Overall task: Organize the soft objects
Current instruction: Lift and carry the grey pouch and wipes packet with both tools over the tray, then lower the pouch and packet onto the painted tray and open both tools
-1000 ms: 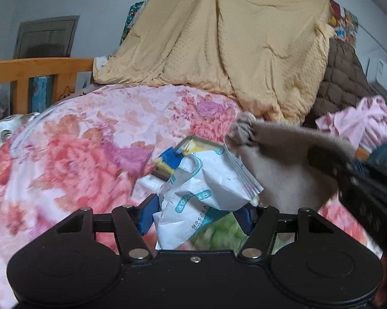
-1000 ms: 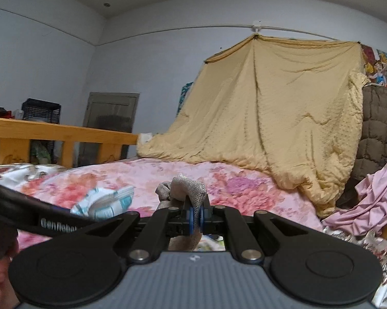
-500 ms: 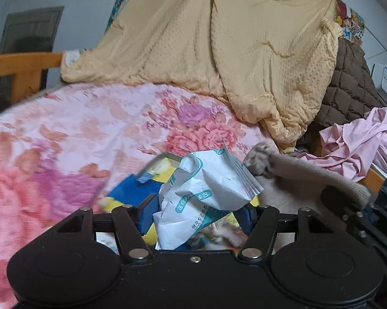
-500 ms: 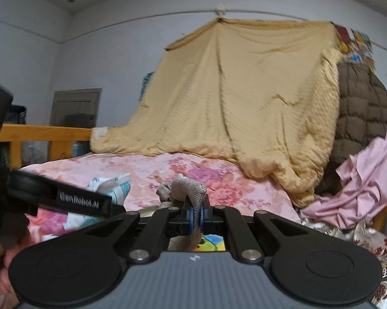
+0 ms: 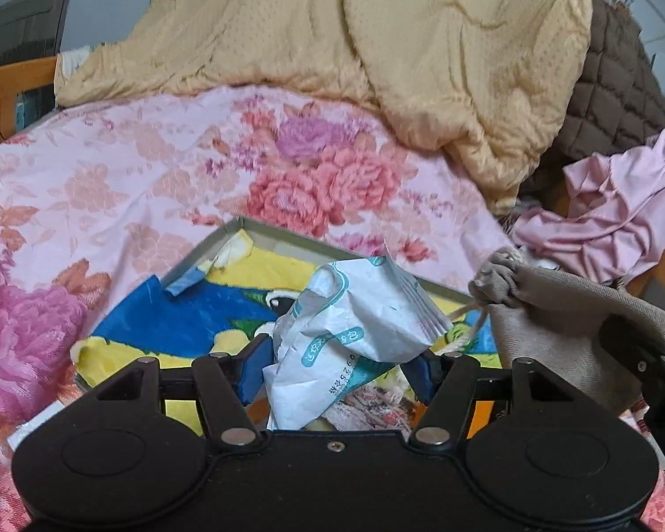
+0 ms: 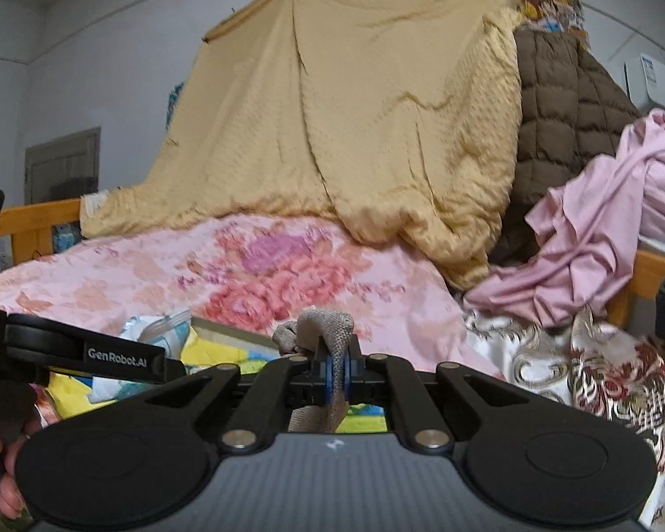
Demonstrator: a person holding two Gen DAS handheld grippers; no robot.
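Observation:
My left gripper is shut on a crumpled white and teal packet, which sticks up between its blue pads. Under it, on the floral bedspread, lies a shallow grey-rimmed box lined with yellow and blue cartoon fabric. My right gripper is shut on a grey-brown drawstring pouch. In the left wrist view that pouch hangs at the right, over the box's right edge. The box rim shows just ahead in the right wrist view.
A yellow quilt drapes down at the back of the bed. A brown quilted jacket and a crumpled pink cloth pile up at the right. The wooden bed rail runs along the left. A patterned white cloth lies at the right.
Both grippers have moved across the bed, each keeping hold of its load. The grey-rimmed box with the cartoon fabric has come into full view beneath them.

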